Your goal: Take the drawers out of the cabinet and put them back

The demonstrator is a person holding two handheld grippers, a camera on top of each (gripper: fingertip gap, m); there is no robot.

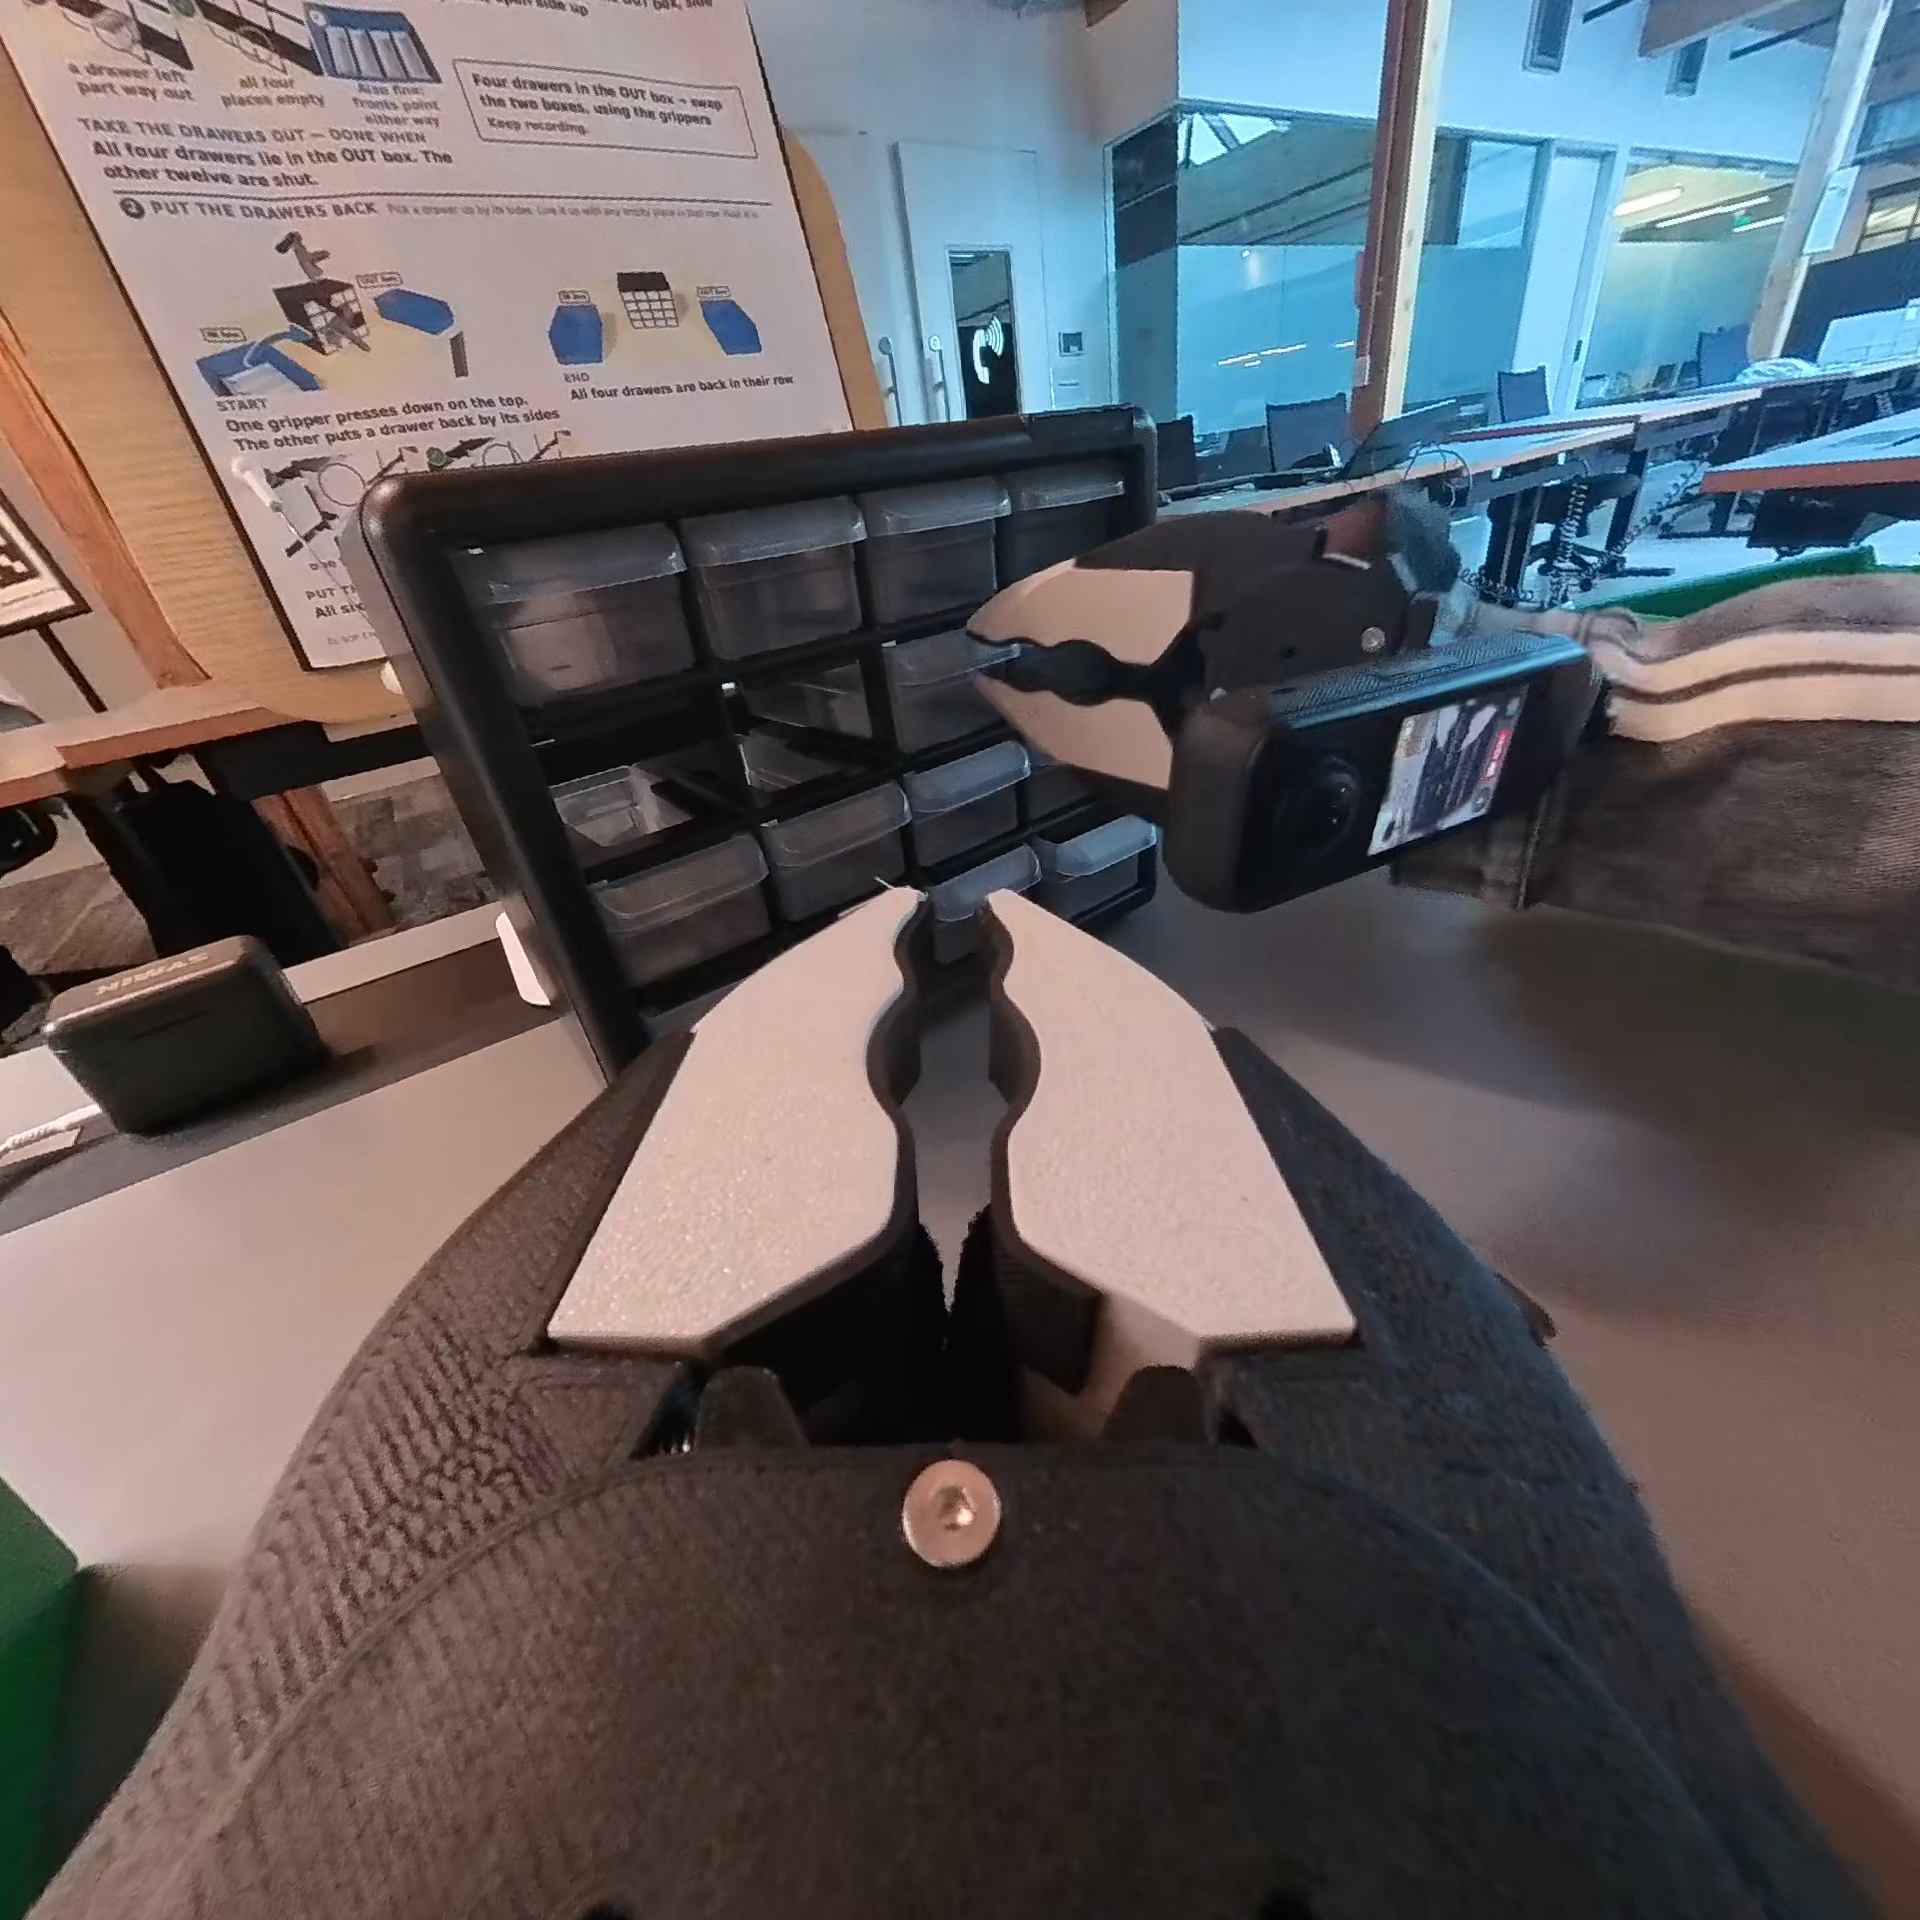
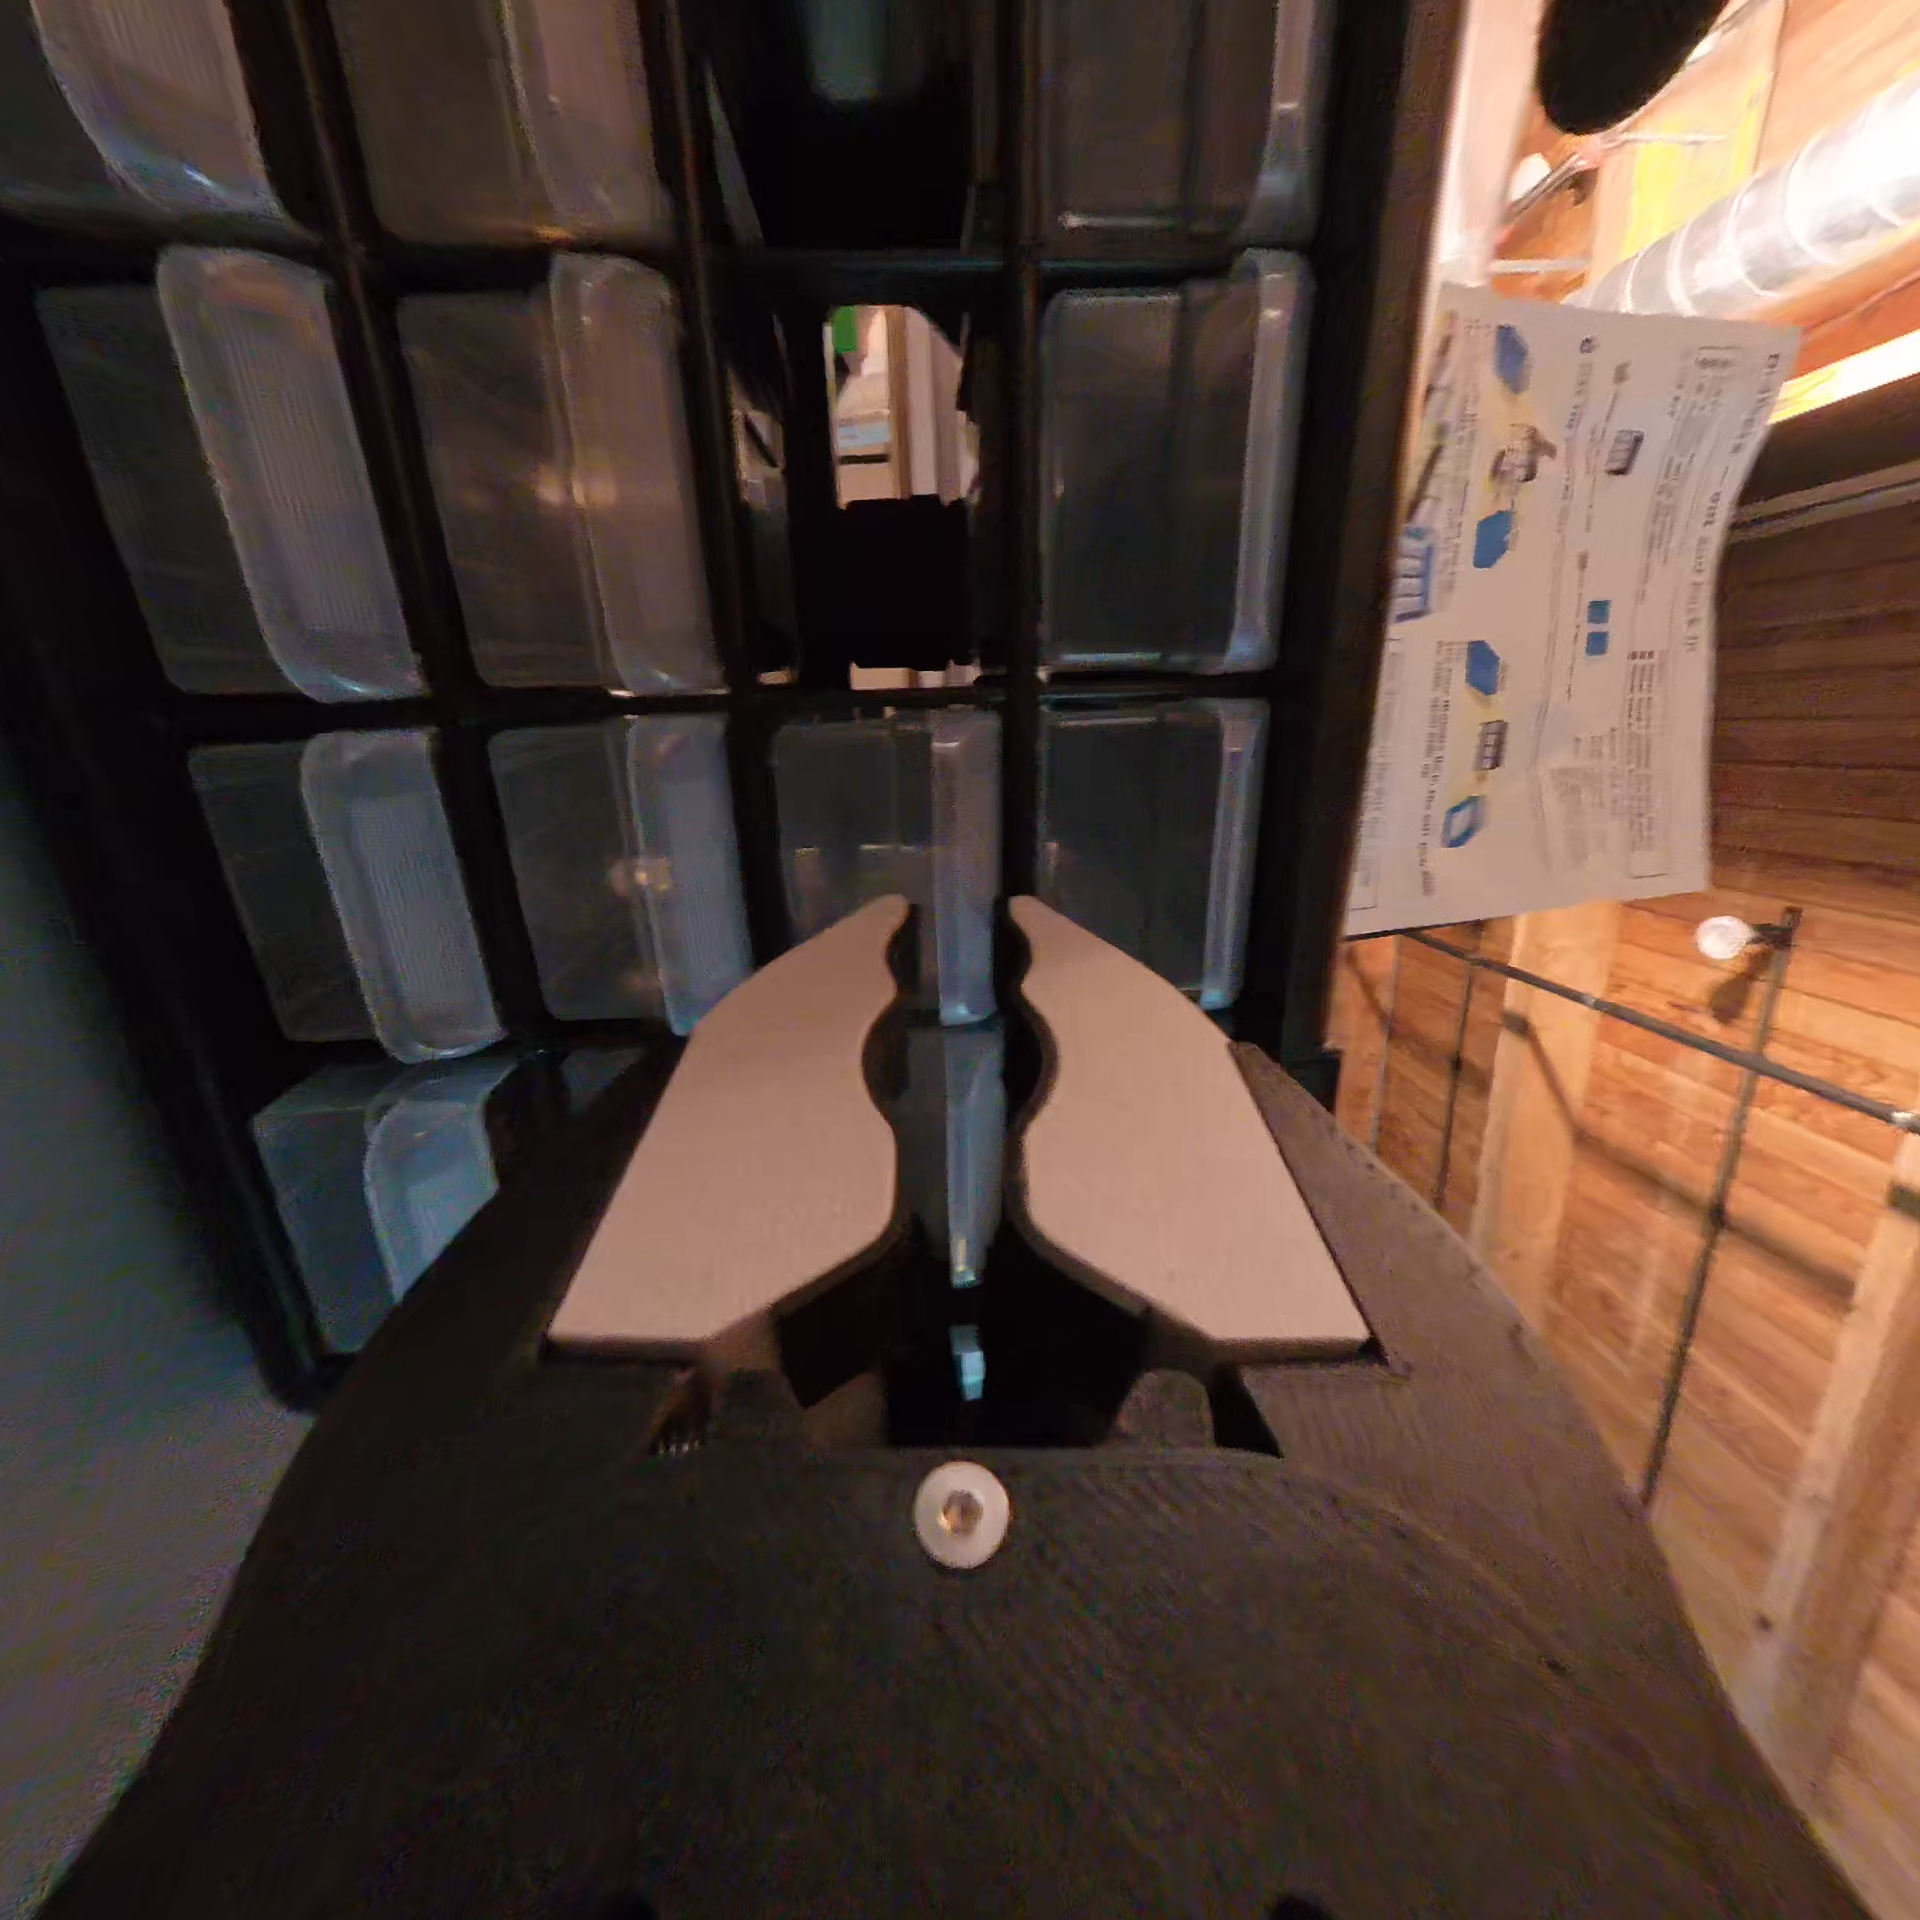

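Note:
A black cabinet [image 1: 416,540] with clear plastic drawers stands on the grey table [image 1: 312,1299]. My right gripper [image 1: 982,660], turned on its side, is shut on the front lip of a clear drawer [image 1: 940,675] in the second row from the top. The right wrist view shows that lip [image 2: 961,966] between the right gripper's [image 2: 961,925] fingers. Two slots [image 2: 894,468] beside it in the same row are empty. My left gripper [image 1: 956,920] is almost closed with a narrow gap. It holds nothing and hovers over the table before the cabinet's lower front.
An instruction poster [image 1: 416,260] hangs behind the cabinet. A small black case [image 1: 187,1029] sits on the table at the left. Green bin edges show at the lower left [image 1: 31,1558] and behind the person's sleeve [image 1: 1714,779].

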